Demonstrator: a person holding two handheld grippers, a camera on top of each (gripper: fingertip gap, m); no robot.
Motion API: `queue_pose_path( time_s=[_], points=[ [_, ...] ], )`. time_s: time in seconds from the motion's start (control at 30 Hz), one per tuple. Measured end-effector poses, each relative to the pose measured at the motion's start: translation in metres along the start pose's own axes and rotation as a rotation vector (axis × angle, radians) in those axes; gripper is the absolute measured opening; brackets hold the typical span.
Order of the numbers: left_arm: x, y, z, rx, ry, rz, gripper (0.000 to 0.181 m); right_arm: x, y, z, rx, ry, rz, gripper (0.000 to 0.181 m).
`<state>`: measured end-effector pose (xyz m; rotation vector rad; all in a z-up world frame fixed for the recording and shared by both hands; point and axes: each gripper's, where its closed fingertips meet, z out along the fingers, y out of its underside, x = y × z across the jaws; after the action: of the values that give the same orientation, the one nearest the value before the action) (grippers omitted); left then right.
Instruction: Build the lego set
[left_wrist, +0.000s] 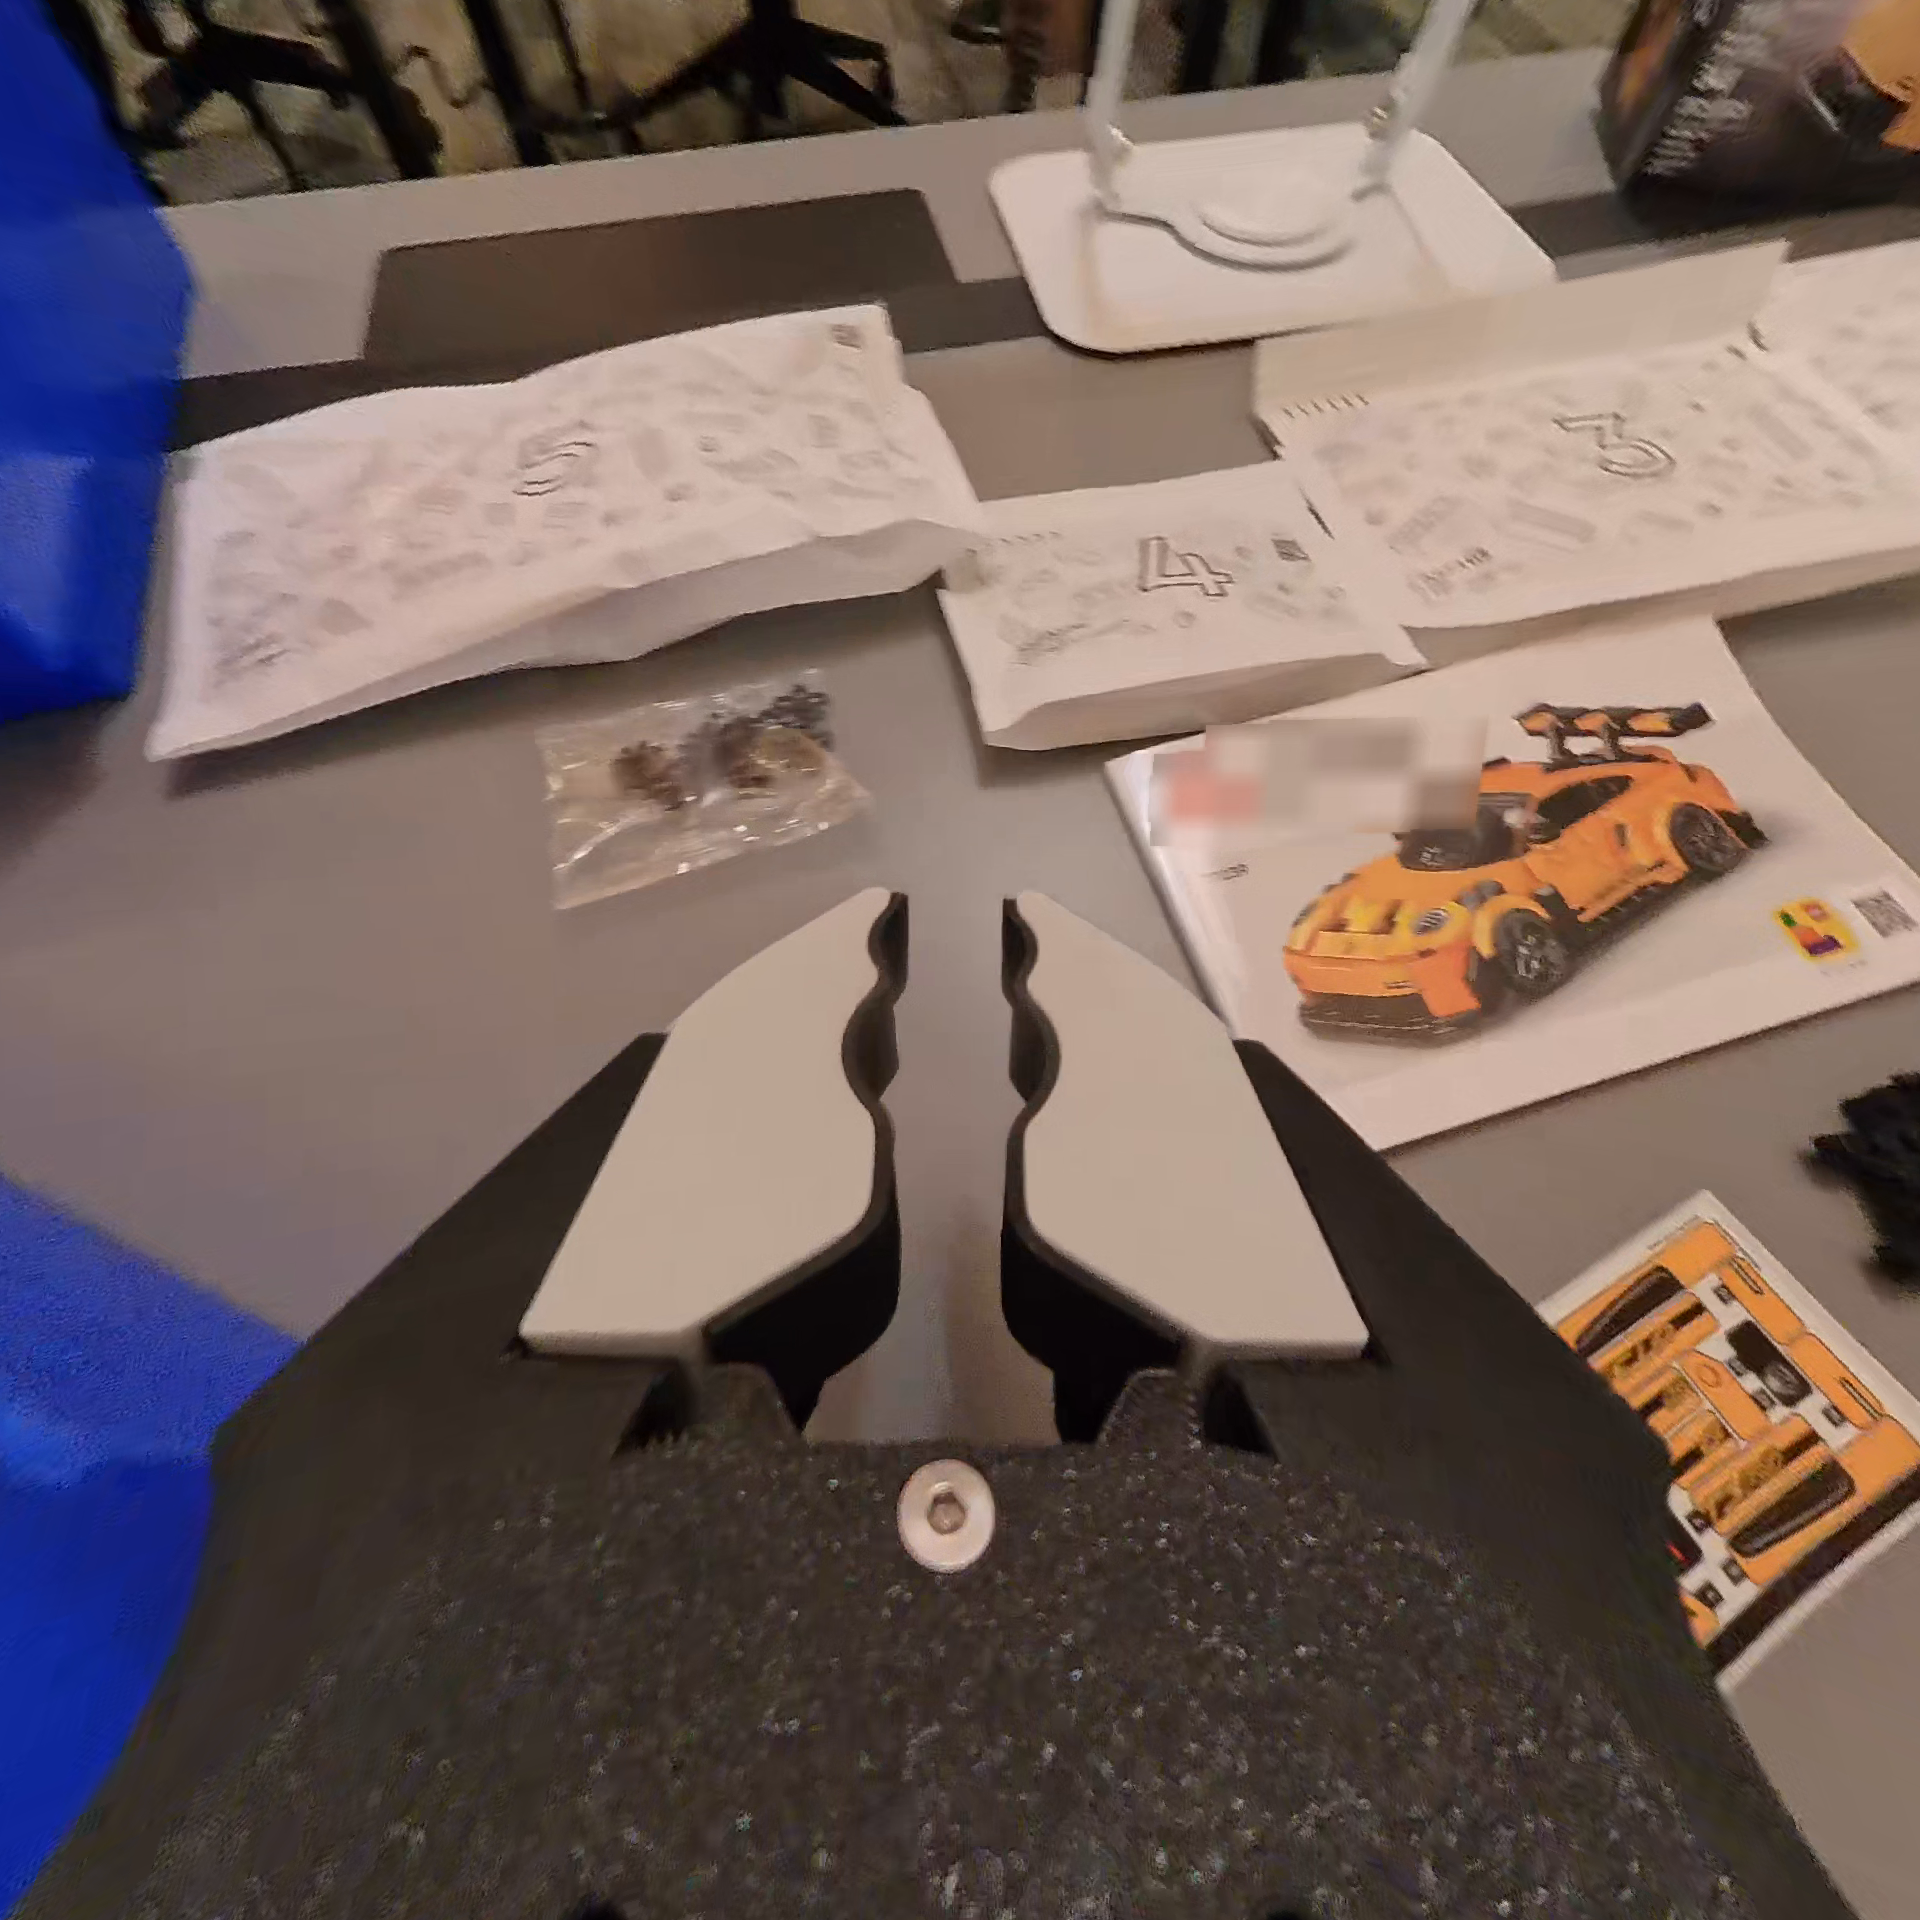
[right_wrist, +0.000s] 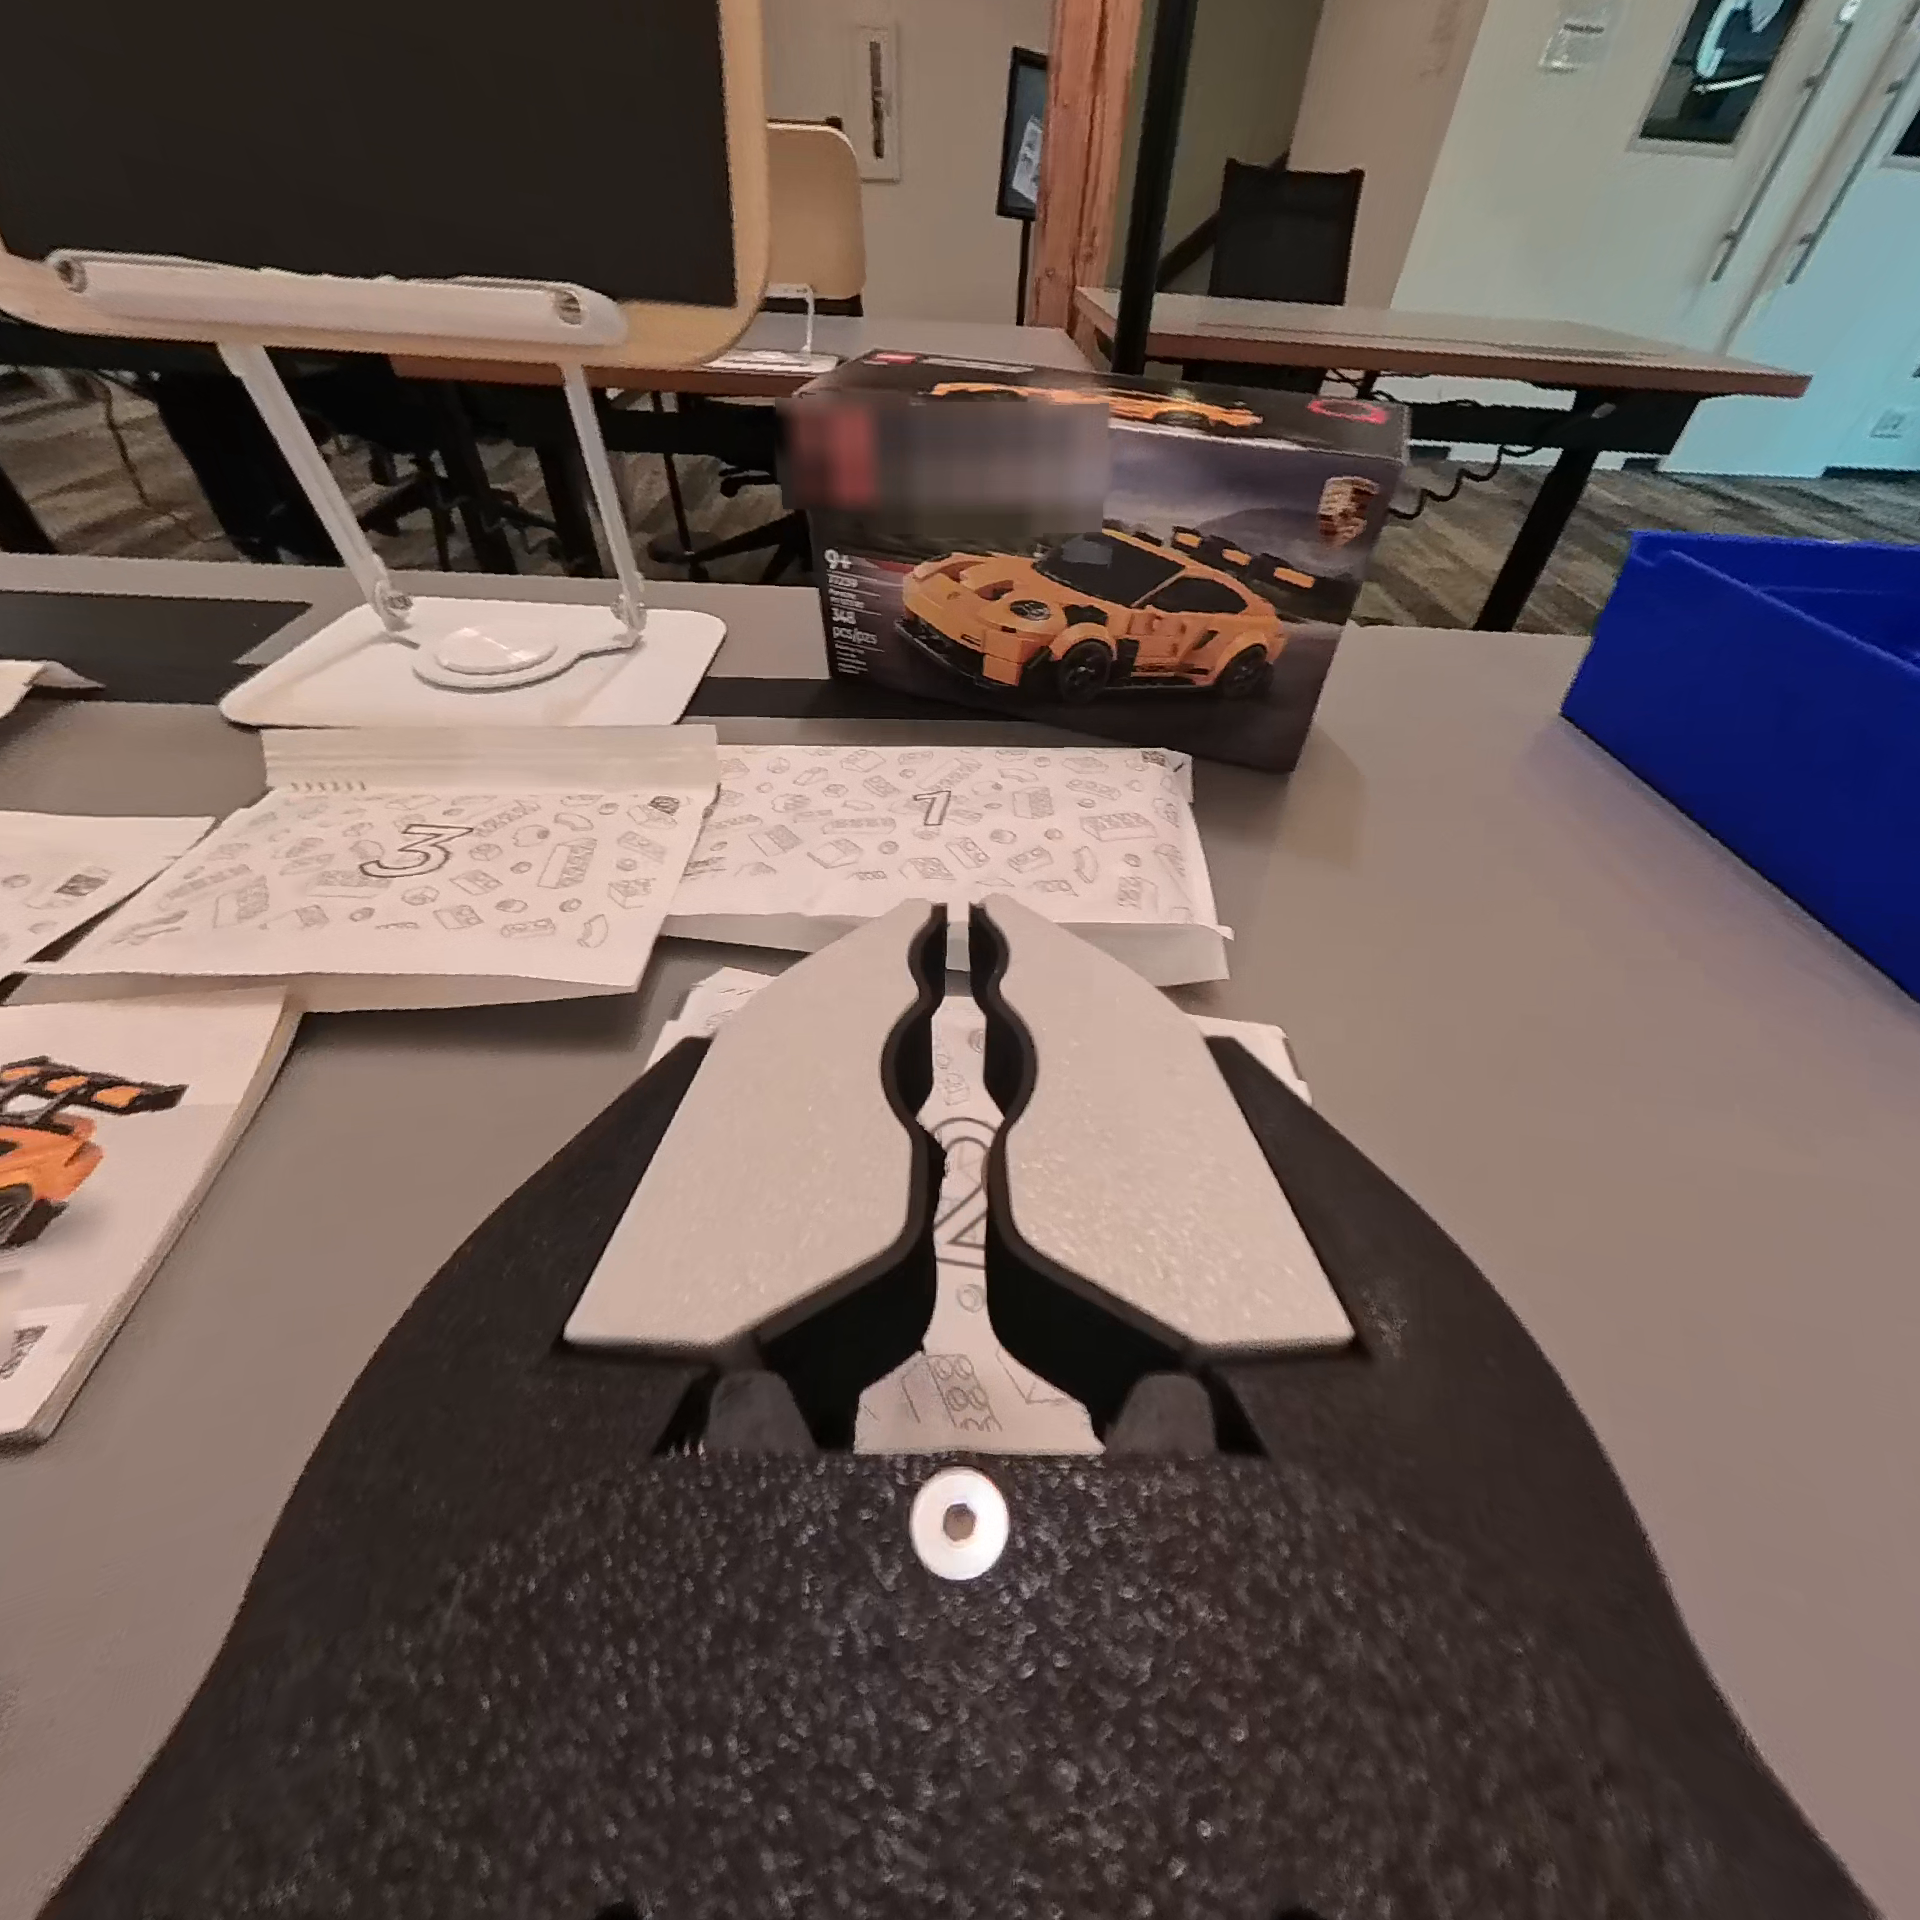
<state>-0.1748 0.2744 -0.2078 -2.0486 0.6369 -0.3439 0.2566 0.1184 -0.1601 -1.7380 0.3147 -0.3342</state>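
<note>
My left gripper (left_wrist: 951, 914) is open and empty, hovering over the grey table (left_wrist: 312, 987). Just beyond its tips lies a clear plastic bag of small dark parts (left_wrist: 696, 790). Behind that lie white printed paper bags: a large one (left_wrist: 540, 520), a small one (left_wrist: 1164, 613) and another (left_wrist: 1610, 499). My right gripper (right_wrist: 957, 920) is almost closed, with only a thin slit between the tips. It sits over a white paper bag (right_wrist: 966, 1392) lying flat beneath it. Two more paper bags (right_wrist: 416, 883) (right_wrist: 935, 831) lie ahead.
The set's box (right_wrist: 1091, 582) stands at the back. An instruction booklet (left_wrist: 1455, 883) and an orange sticker sheet (left_wrist: 1745, 1434) lie to the right, near a pile of black parts (left_wrist: 1881, 1174). A white stand (right_wrist: 468, 655) is behind. Blue bins (right_wrist: 1766, 727) (left_wrist: 73, 416) sit at the sides.
</note>
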Motion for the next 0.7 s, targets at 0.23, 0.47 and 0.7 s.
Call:
queue_pose_path(
  time_s=[0.23, 0.47, 0.7],
  points=[
    [0.040, 0.004, 0.029, -0.084, 0.166, 0.083, 0.021, -0.075, 0.017, 0.004, -0.135, -0.435, -0.016, 0.013],
    [0.058, 0.018, 0.048, -0.168, 0.248, 0.138, 0.027, -0.172, 0.042, 0.003, -0.370, -0.828, -0.185, 0.053],
    [0.068, 0.031, 0.060, -0.246, 0.315, 0.184, 0.029, -0.214, 0.080, 0.027, -0.577, -0.893, -0.267, 0.061]
  ],
)
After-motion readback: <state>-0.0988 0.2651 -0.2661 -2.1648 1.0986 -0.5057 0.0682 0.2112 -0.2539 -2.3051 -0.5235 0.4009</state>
